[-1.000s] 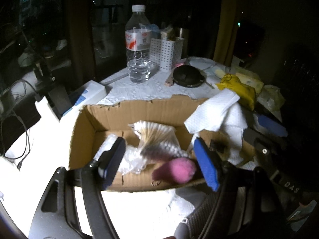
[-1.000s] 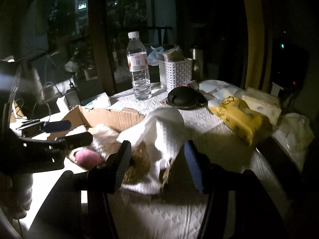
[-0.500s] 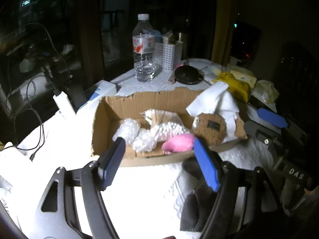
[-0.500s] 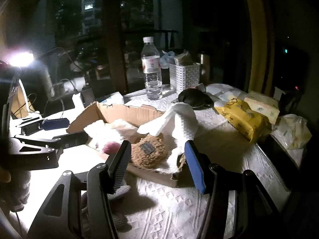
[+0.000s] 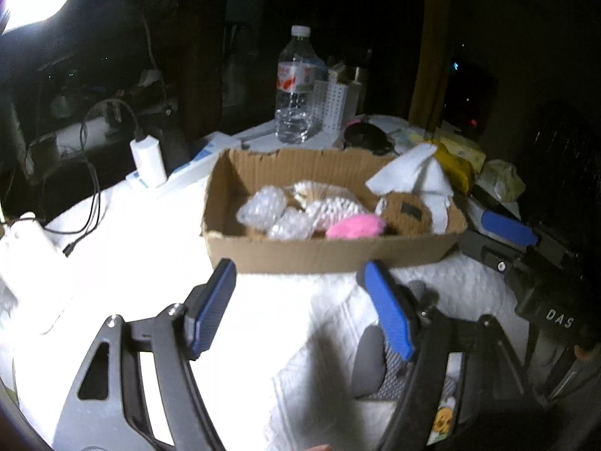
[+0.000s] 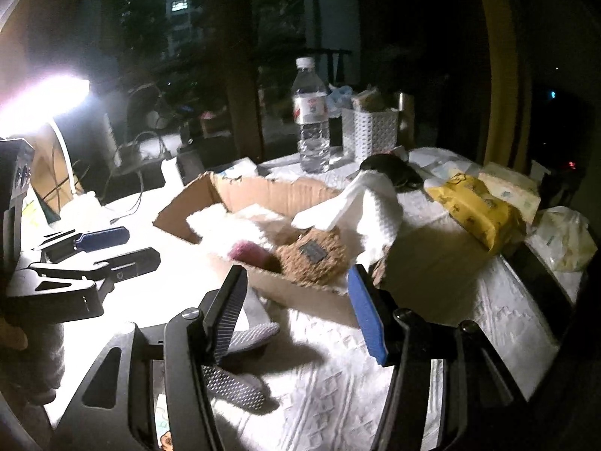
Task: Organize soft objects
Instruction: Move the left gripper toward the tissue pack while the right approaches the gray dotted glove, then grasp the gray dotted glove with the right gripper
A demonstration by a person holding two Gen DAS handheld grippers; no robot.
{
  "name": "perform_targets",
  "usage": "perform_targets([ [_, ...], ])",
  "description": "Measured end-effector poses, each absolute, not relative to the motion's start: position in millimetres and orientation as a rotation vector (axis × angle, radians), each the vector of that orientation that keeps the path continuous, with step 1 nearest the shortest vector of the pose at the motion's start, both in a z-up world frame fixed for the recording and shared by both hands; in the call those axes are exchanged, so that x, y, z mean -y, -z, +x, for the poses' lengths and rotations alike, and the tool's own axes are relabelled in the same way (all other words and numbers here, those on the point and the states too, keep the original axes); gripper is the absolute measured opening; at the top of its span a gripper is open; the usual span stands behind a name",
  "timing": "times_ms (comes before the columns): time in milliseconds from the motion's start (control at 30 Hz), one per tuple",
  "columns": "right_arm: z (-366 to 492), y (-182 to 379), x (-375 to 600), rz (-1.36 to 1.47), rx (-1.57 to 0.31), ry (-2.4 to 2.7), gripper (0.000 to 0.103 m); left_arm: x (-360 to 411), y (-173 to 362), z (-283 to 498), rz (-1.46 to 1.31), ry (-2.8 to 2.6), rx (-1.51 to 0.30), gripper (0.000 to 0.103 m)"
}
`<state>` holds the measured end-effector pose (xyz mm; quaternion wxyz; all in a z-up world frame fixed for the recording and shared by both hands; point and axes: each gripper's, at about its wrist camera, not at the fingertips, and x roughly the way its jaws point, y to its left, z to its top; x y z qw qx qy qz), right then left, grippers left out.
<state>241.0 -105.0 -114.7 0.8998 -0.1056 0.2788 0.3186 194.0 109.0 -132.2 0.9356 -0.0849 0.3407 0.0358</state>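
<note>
Cardboard box (image 5: 330,253) sits on white-covered surface (image 5: 263,319), holding bubble wrap (image 5: 261,208), pink fluffy ball (image 5: 355,225), brown plush toy (image 6: 313,255), white cloth (image 6: 375,206) draped over right corner. Left gripper (image 5: 300,300) spread wide, empty, hovering just short of box front wall. Right gripper (image 6: 296,300) spread wide, empty, near box corner. Grey slipper (image 6: 240,338) on surface under right gripper. Water bottle (image 5: 295,86) upright behind box.

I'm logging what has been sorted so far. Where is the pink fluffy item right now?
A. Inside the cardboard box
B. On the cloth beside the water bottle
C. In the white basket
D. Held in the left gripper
A: the pink fluffy item lies inside the cardboard box, beside the brown plush; both grippers are open and empty.
</note>
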Motion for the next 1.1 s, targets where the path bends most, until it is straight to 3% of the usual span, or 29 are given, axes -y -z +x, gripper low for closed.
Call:
perform_targets([
  [133,237.2,124.4,100.0,-0.234,-0.604,-0.678,0.059,-110.8,141.1,187.8,-0.168,-0.083,-0.712,0.073],
  [267,230.8,135.3,94.4,-0.245,-0.631,-0.701,0.069,-114.7,150.9,184.7,-0.186,-0.09,-0.739,0.073],
  [533,220.5,157.3,72.1,-0.303,-0.697,-0.759,0.074,-116.5,162.0,175.2,-0.175,-0.101,-0.761,0.073],
  [1100,221.5,189.2,48.9,-0.33,-0.835,-0.818,0.072,-124.1,180.7,170.7,-0.193,-0.132,-0.804,0.073],
])
